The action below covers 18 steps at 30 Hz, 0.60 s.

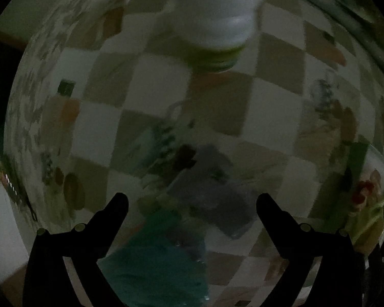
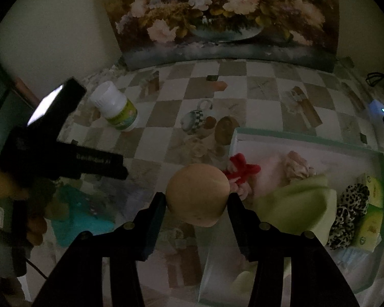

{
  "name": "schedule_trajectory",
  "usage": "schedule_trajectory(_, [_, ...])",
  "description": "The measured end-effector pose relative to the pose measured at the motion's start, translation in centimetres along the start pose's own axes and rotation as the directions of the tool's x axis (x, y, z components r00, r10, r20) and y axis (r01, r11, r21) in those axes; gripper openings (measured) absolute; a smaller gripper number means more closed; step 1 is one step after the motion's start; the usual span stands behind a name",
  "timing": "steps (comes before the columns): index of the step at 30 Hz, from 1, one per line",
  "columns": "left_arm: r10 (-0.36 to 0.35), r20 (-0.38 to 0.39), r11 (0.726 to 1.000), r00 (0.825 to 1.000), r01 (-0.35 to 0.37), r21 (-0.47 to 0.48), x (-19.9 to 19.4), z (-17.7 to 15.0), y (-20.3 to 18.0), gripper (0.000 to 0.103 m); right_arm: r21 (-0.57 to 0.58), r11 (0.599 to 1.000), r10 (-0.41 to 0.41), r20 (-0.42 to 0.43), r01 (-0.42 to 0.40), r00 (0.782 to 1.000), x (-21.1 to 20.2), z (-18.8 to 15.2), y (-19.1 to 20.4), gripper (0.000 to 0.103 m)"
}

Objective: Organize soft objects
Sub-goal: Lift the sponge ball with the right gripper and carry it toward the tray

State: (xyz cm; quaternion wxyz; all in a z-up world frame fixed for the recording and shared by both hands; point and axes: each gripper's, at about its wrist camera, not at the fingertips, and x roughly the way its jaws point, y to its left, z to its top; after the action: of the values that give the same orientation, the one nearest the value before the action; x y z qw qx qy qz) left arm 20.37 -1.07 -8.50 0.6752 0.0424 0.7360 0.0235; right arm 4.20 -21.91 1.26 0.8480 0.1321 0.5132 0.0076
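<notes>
My right gripper (image 2: 197,202) is shut on a beige foam ball (image 2: 198,194), held above the checkered tablecloth just left of the white tray (image 2: 307,138). The tray holds a red scrunchie (image 2: 243,170), a pale green sponge (image 2: 299,204), a leopard scrunchie (image 2: 350,204) and pink soft pieces. My left gripper (image 1: 192,199) points straight down with its jaws wide open and nothing between them. Below it on the cloth lie a grey-purple soft piece (image 1: 217,194) and a teal cloth (image 1: 156,261). The right wrist view shows the left gripper's body (image 2: 61,163) over the teal cloth (image 2: 84,220).
A white bottle (image 2: 115,107) with a green label lies on its side at the back left, blurred at the top of the left wrist view as bottle (image 1: 217,20). A flower painting (image 2: 222,18) leans on the back wall. Green packets (image 2: 371,220) fill the tray's right end.
</notes>
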Motion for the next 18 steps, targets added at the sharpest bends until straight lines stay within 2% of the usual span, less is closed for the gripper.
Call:
schedule_trajectory(10, [0.003,-0.027,0.998,1.0,-0.004,-0.061,0.9,-0.2,3.4,0.1,0.014,1.0,0.016,-0.001,-0.016,1.0,-0.1,0.1,-0.2,0.053])
schedule_trajectory(18, [0.039,-0.024,0.993,0.999,-0.041,-0.112,0.9,-0.8,6.7,0.1,0.012,1.0,0.029,-0.003,-0.029,1.0,-0.1,0.0,-0.1,0.053])
